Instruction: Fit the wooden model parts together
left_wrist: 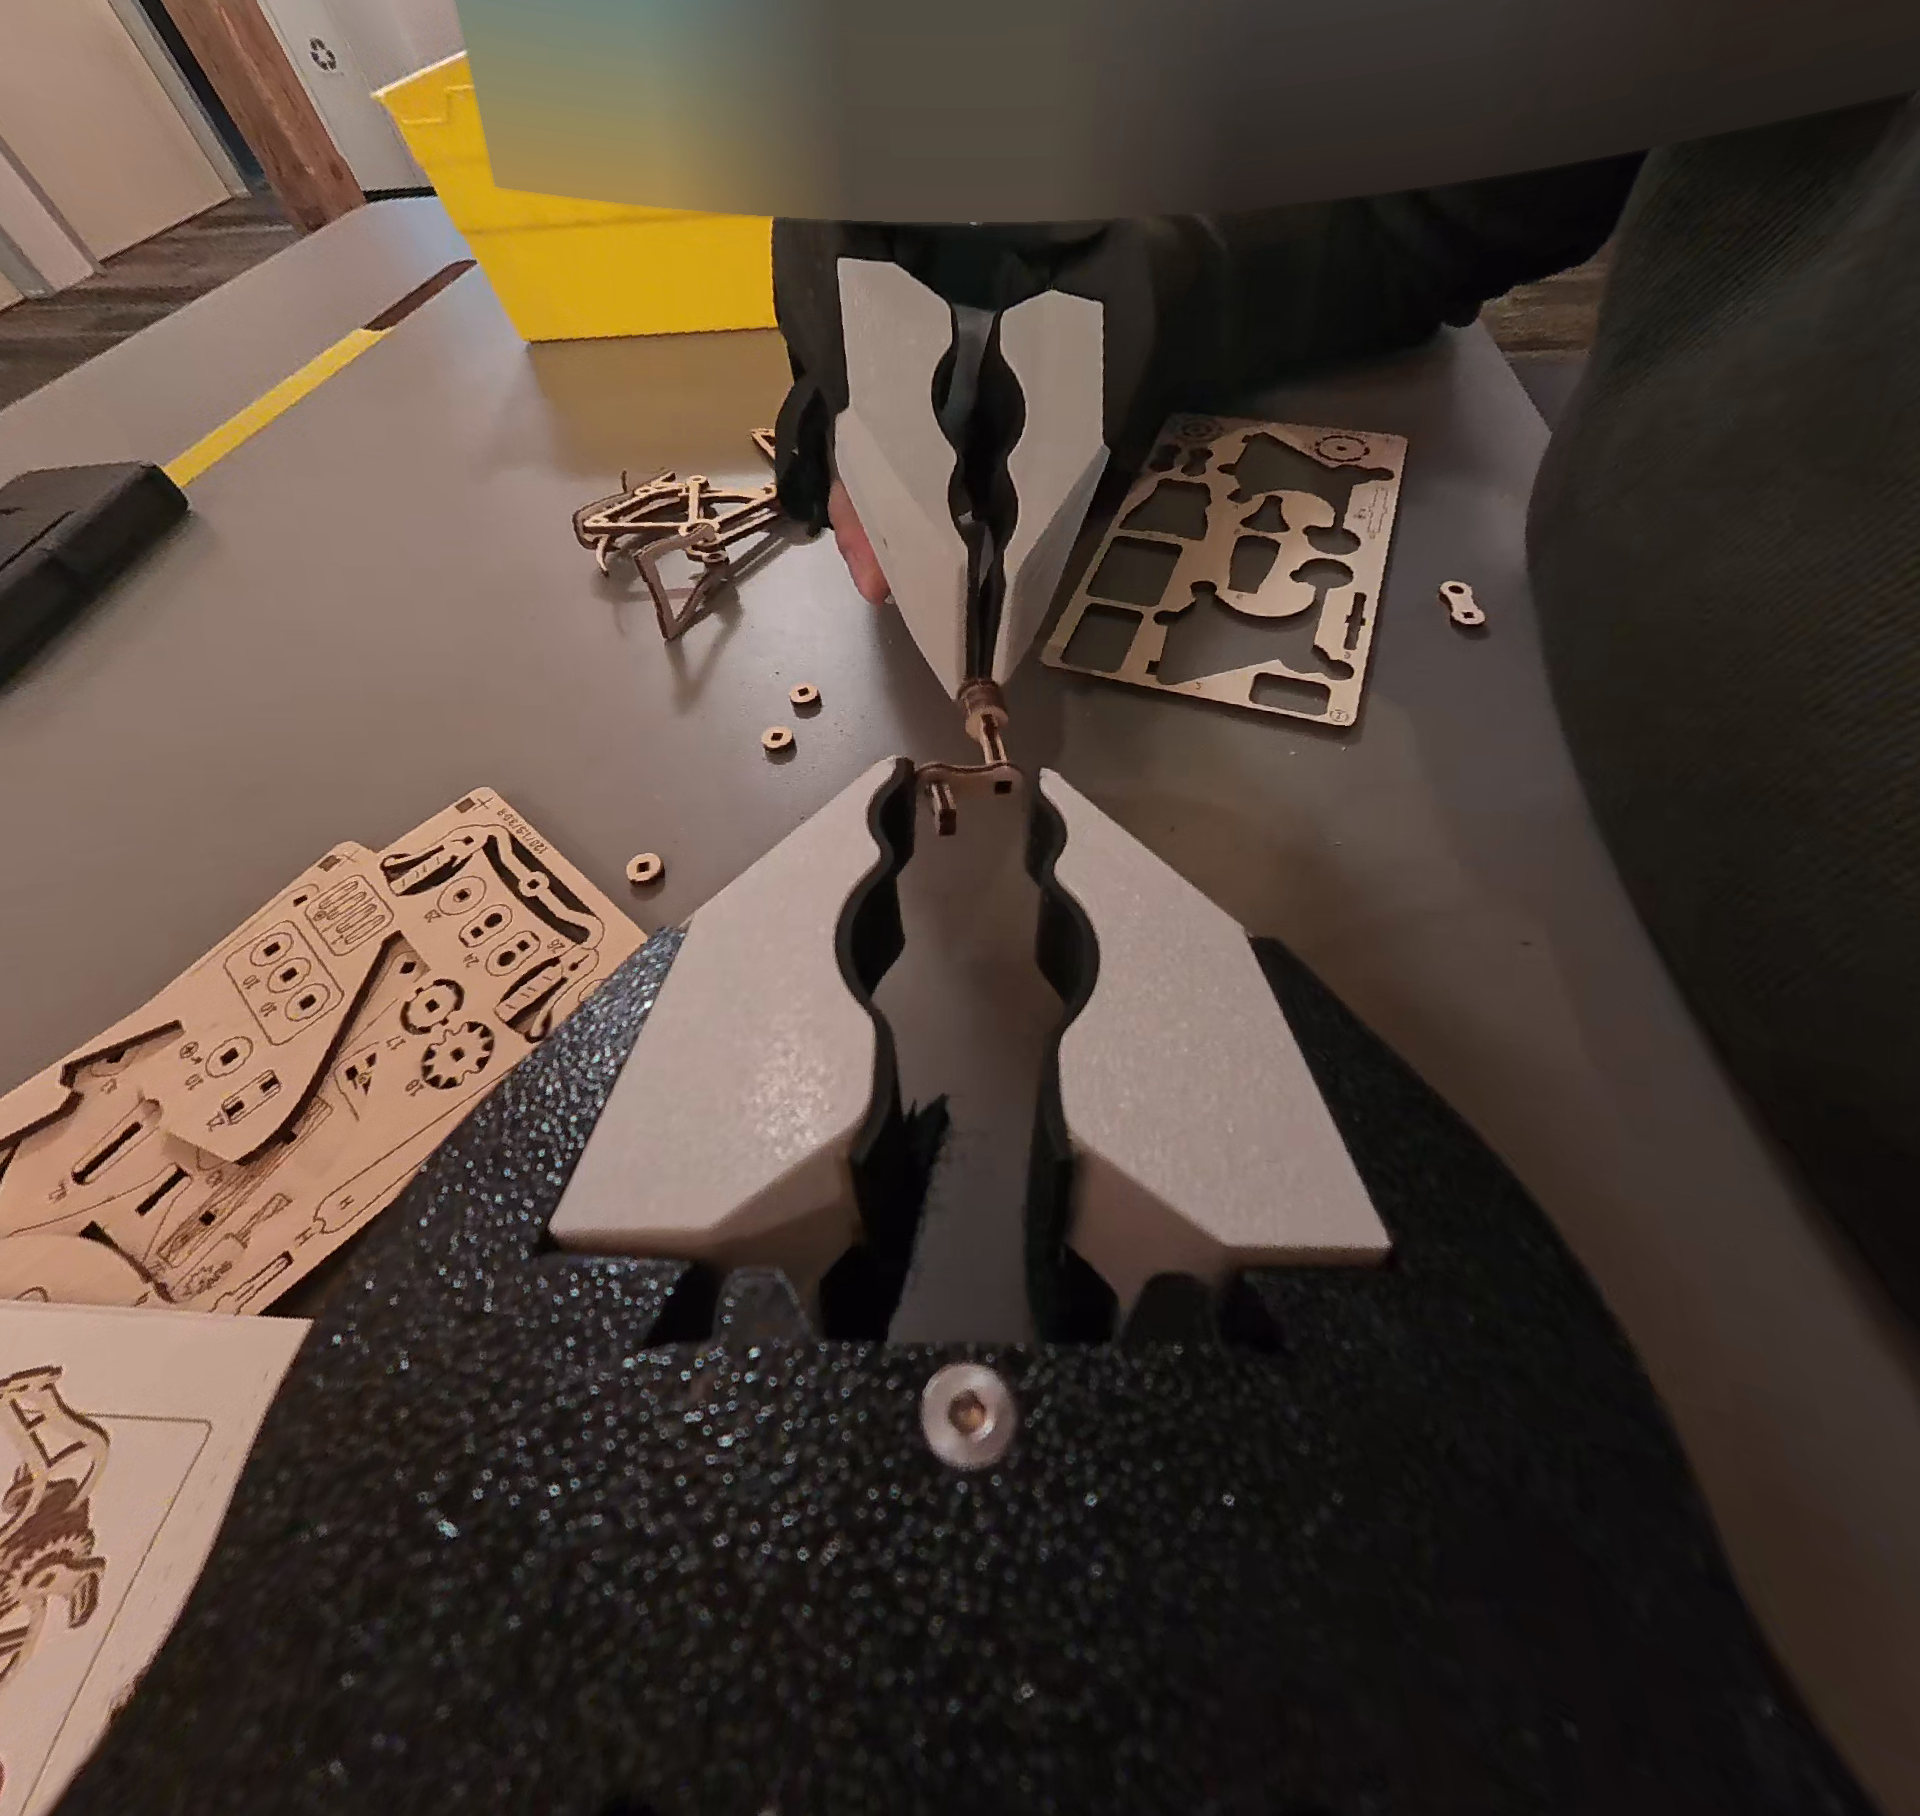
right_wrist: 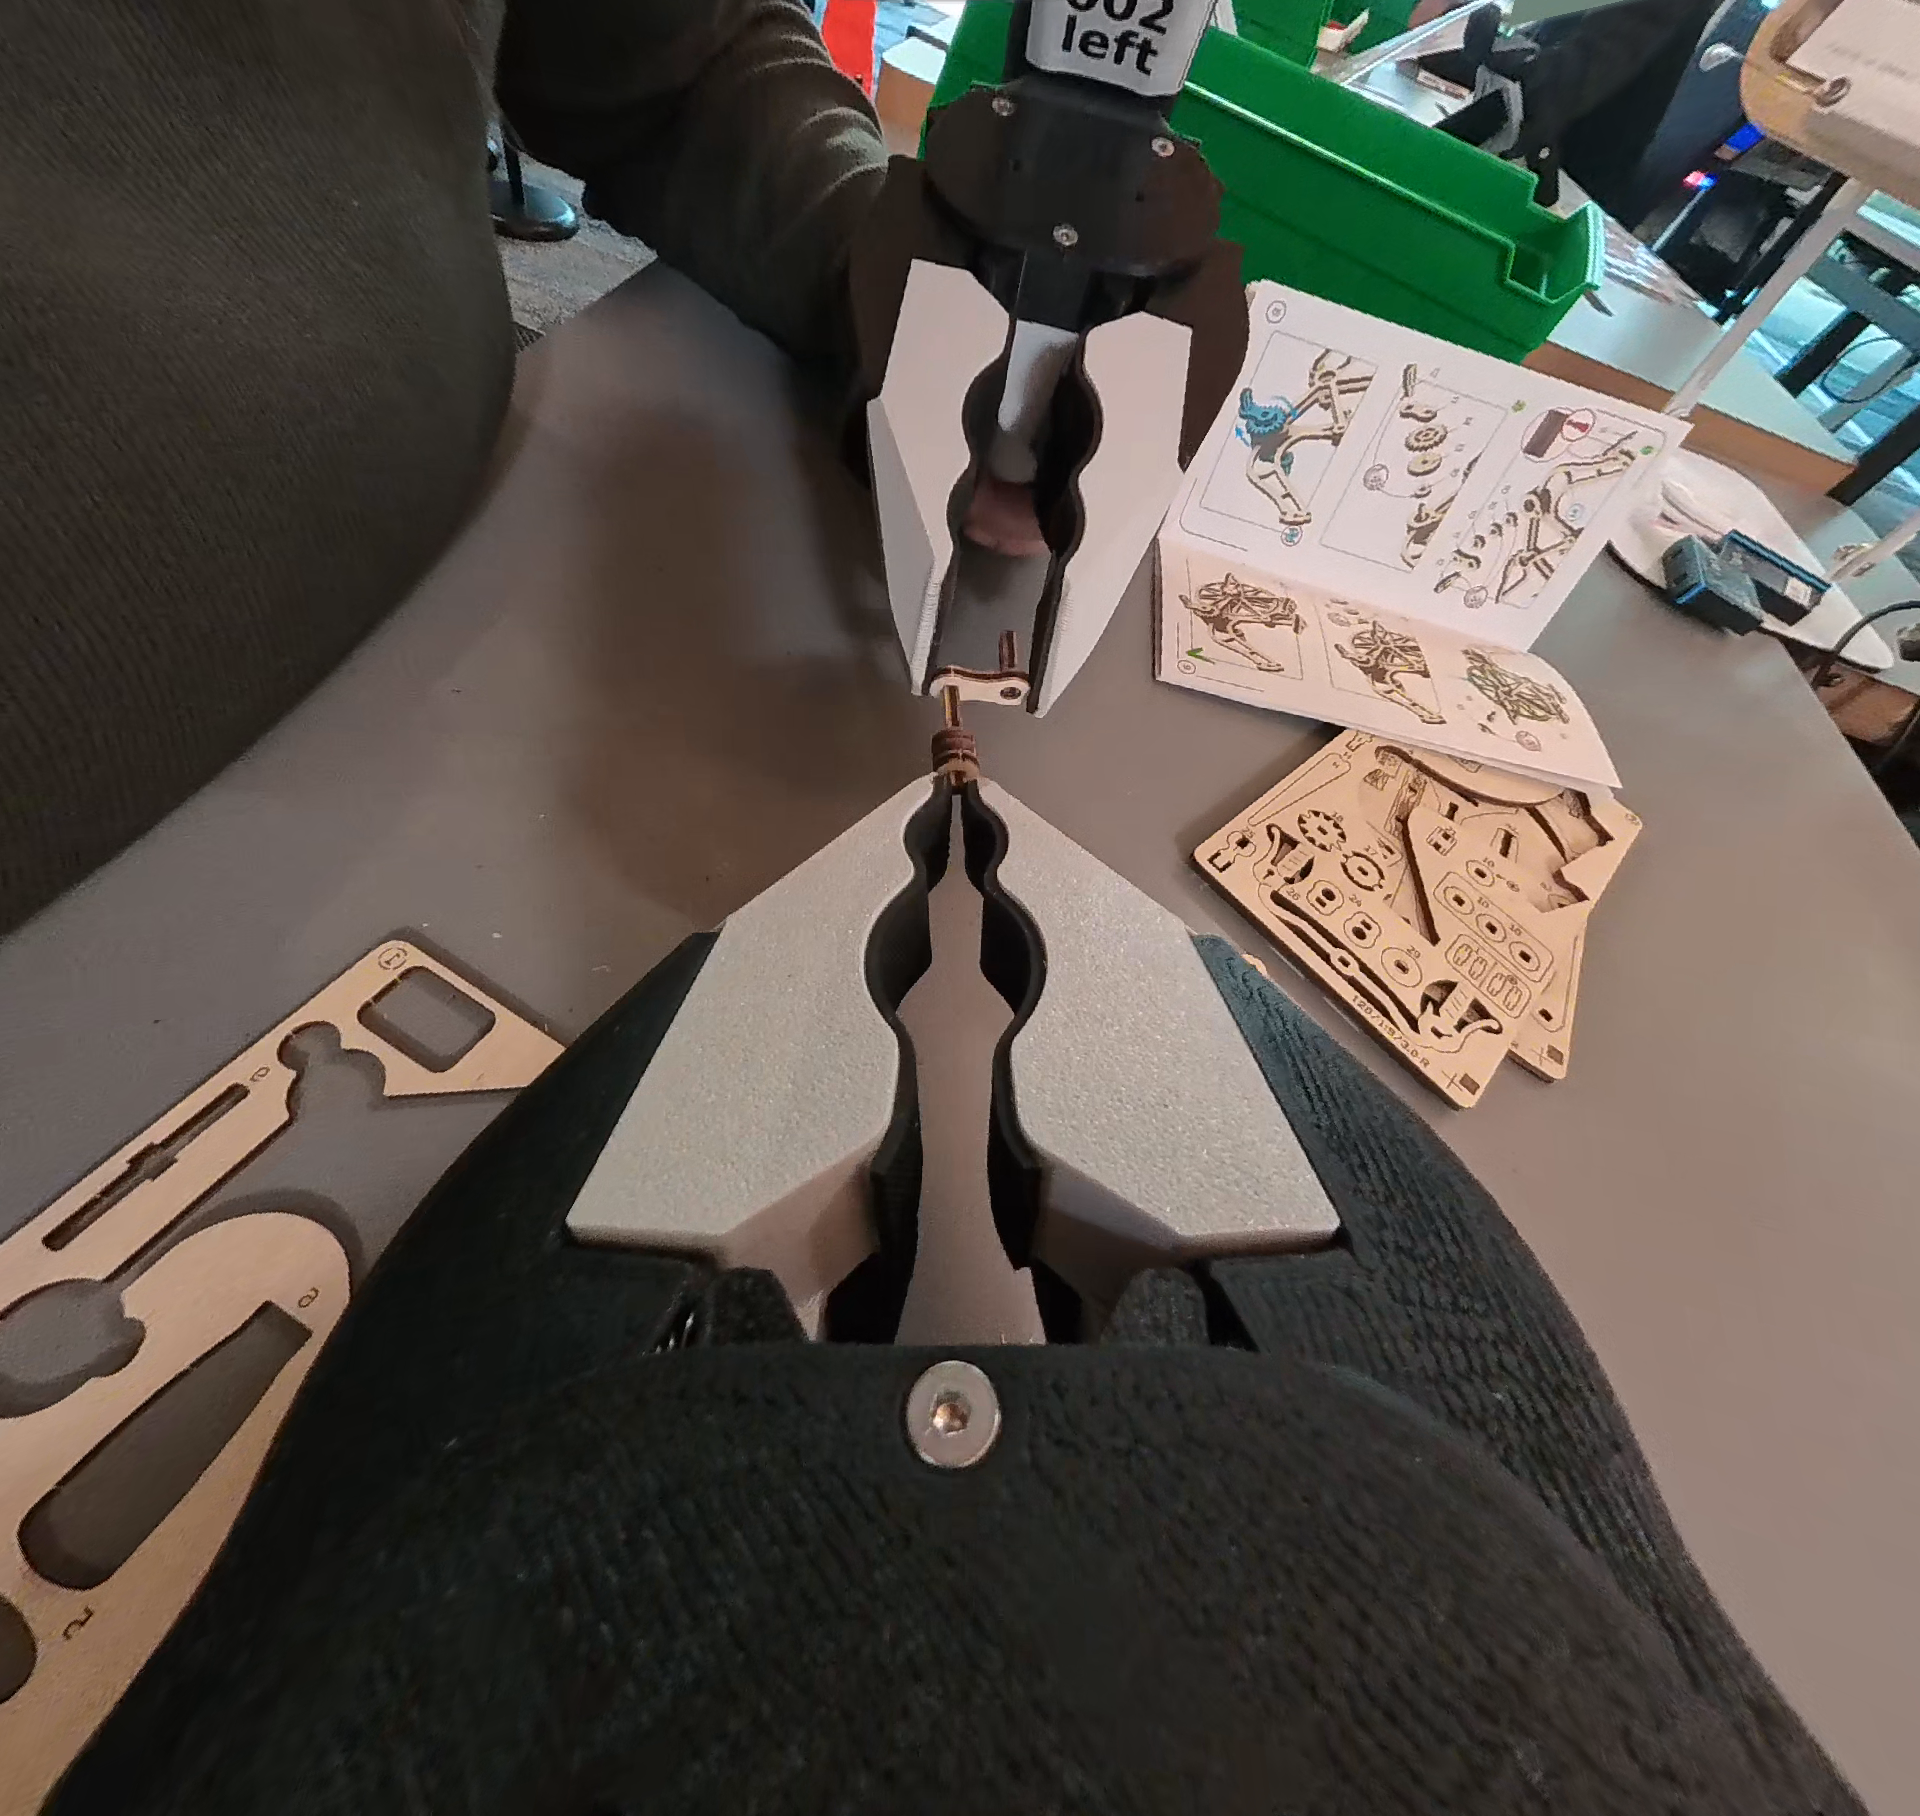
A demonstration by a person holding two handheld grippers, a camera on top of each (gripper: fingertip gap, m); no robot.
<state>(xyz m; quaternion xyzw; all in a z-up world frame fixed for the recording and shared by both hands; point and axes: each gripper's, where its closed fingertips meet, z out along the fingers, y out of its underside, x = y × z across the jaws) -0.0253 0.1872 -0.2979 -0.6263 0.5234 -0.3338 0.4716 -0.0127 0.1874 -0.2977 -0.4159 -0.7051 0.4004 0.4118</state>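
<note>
My left gripper is shut on a flat wooden link, held crosswise between its fingertips above the grey table. My right gripper faces it, tip to tip, and is shut on a small wooden pin with stacked discs. The pin's free end touches one end of the link. In the right wrist view, my right gripper holds the pin, which points at the link in my left gripper.
Engraved wooden part sheets, a punched-out sheet, a part-built wooden frame, loose small washers and an open instruction booklet lie around. A yellow bin and a green bin stand behind. A person's dark sleeves border the table. The grippers are tip to tip, or close to it.
</note>
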